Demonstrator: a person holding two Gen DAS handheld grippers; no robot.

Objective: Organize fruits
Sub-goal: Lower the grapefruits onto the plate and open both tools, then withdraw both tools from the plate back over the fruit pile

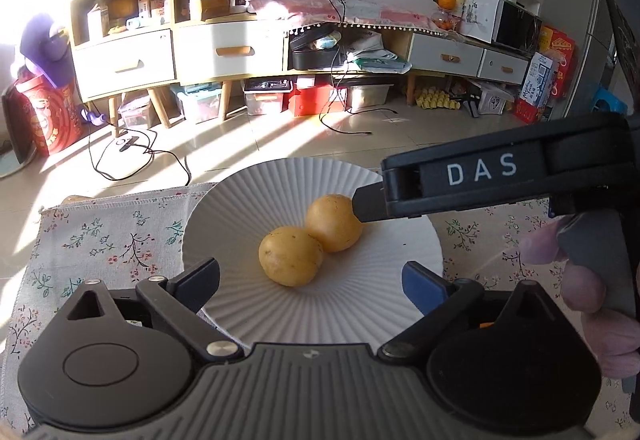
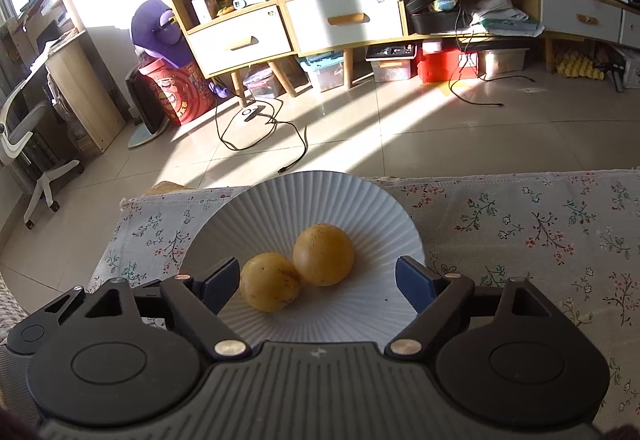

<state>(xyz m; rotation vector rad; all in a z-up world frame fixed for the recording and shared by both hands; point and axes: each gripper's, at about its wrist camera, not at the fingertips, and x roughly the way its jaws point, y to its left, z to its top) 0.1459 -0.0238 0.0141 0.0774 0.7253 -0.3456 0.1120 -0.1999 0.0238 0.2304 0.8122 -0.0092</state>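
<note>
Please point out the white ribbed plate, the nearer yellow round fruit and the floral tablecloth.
white ribbed plate [image 2: 304, 196]: right wrist view, bare far rim.
nearer yellow round fruit [image 2: 270, 282]: right wrist view, middle of its skin.
floral tablecloth [image 2: 520, 224]: right wrist view, bare patch right of the plate.

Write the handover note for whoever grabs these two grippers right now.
Left gripper: jaws open, empty, low over the near side of the white plate.
Right gripper: jaws open, empty, also over the plate; seen from the left wrist view its tip sits right beside the far fruit, contact unclear.
Fruits: the near fruit and the far one lie side by side, touching, in the plate's middle on the floral cloth.
Done: both visible fruits are on the plate.
Left: no loose fruit in view on the cloth; check, then withdraw.
</note>
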